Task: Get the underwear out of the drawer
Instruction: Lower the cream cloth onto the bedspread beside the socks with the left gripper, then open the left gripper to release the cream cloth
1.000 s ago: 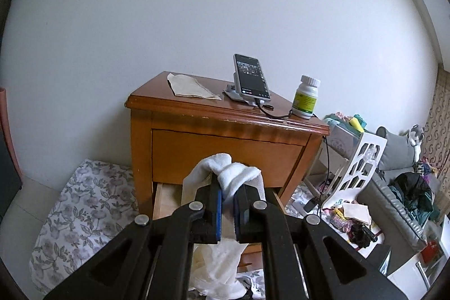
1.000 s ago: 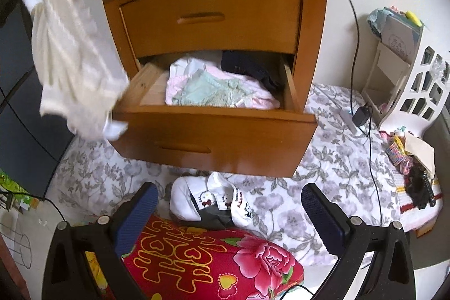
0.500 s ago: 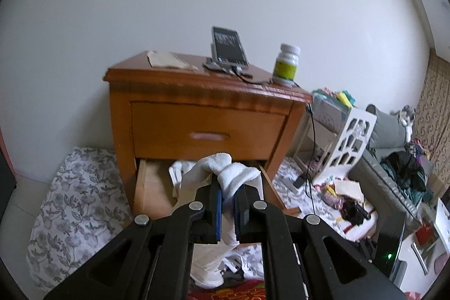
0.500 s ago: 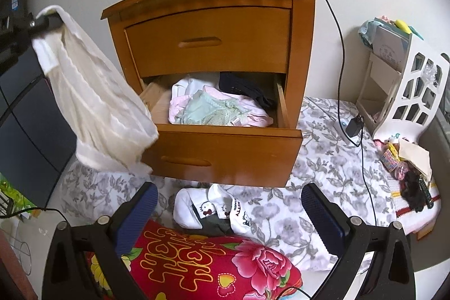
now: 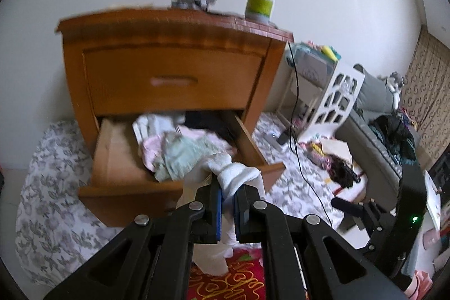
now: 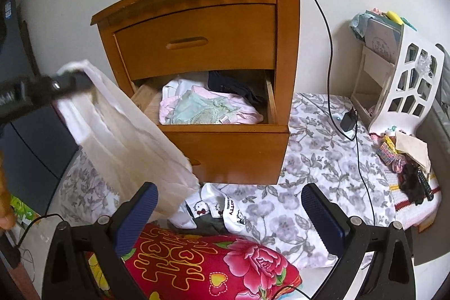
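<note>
While pinched by left gripper (image 5: 227,197): one white underwear (image 6: 123,139); right gripper (image 6: 229,210) spread, empty.

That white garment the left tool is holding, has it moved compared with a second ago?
Yes. In the right wrist view the white garment has come down and rightward against the nightstand; it now hangs across the open drawer's front.

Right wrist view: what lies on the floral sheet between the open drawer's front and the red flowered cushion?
A small heap of white cartoon-print garments with a grey piece, on the floral sheet, between drawer front and cushion.
</note>
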